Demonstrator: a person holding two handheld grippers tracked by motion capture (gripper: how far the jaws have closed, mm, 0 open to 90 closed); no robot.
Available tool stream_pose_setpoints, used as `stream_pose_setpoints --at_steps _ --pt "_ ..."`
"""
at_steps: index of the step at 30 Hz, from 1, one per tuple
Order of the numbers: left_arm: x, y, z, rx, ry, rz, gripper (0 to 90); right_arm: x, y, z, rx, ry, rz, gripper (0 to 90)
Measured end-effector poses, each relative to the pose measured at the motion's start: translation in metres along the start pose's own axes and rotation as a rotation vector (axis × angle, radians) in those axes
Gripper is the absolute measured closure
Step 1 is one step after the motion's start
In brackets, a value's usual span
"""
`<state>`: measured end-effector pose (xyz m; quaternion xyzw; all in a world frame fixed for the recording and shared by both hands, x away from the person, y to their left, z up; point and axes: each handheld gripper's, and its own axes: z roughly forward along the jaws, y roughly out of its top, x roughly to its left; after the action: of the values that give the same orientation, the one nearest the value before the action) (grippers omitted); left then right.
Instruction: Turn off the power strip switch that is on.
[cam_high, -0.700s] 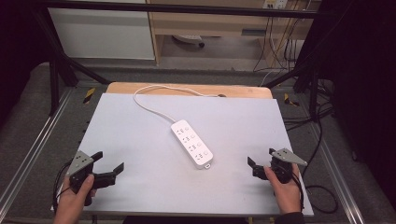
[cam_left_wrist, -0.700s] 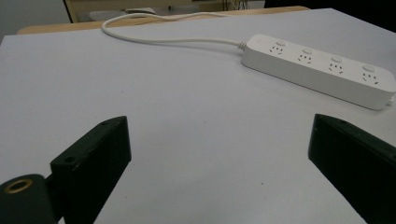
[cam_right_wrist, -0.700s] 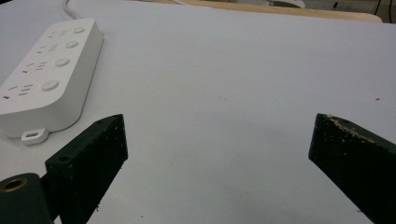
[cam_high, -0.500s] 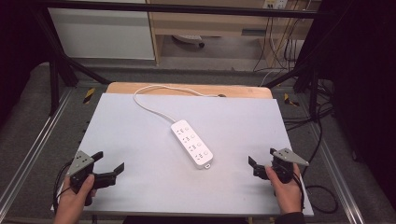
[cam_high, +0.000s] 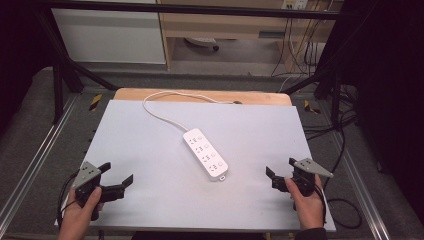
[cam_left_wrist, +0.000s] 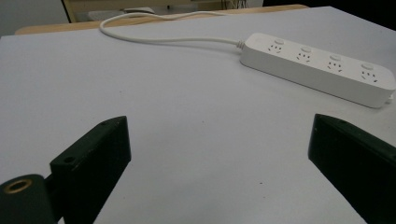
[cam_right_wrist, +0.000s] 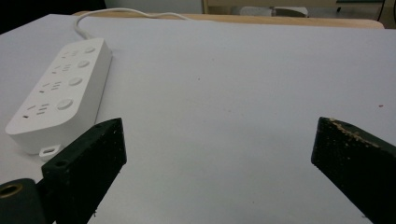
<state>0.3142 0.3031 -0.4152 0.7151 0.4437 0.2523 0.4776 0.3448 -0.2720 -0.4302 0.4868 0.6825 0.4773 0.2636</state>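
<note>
A white four-socket power strip (cam_high: 205, 154) lies slantwise in the middle of the pale grey table top (cam_high: 140, 140). Its white cable (cam_high: 160, 107) curls off toward the far edge. My left gripper (cam_high: 119, 171) rests open near the front left corner, held by a hand. In the left gripper view the strip (cam_left_wrist: 317, 67) lies ahead and to the right of the open left gripper (cam_left_wrist: 217, 140), with bare table between the jaws. My right gripper (cam_high: 280, 167) is open near the front right. In the right gripper view the strip (cam_right_wrist: 58, 91) sits ahead and left of the open right gripper (cam_right_wrist: 217, 140).
A wooden strip (cam_high: 200, 95) edges the table at the back. Metal rails (cam_high: 45, 150) run along both sides, and black frame posts (cam_high: 57, 85) stand at the far corners. Dark cables (cam_high: 345, 150) trail on the floor at right. A white cabinet (cam_high: 110, 35) stands behind.
</note>
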Motion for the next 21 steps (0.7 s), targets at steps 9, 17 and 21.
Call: stream_pose_setpoints --at_steps 9,17,21 --pt "0.000 0.000 0.000 0.000 -0.003 -0.002 5.6 0.003 0.008 -0.002 -0.035 0.018 0.031 3.0" --pt "0.000 -0.001 0.001 0.004 -0.006 -0.005 5.6 0.011 0.032 0.002 -0.053 0.048 -0.006 4.6" --pt "0.000 -0.001 0.001 0.007 -0.006 -0.006 5.6 0.010 0.042 0.006 -0.057 0.043 -0.008 3.7"
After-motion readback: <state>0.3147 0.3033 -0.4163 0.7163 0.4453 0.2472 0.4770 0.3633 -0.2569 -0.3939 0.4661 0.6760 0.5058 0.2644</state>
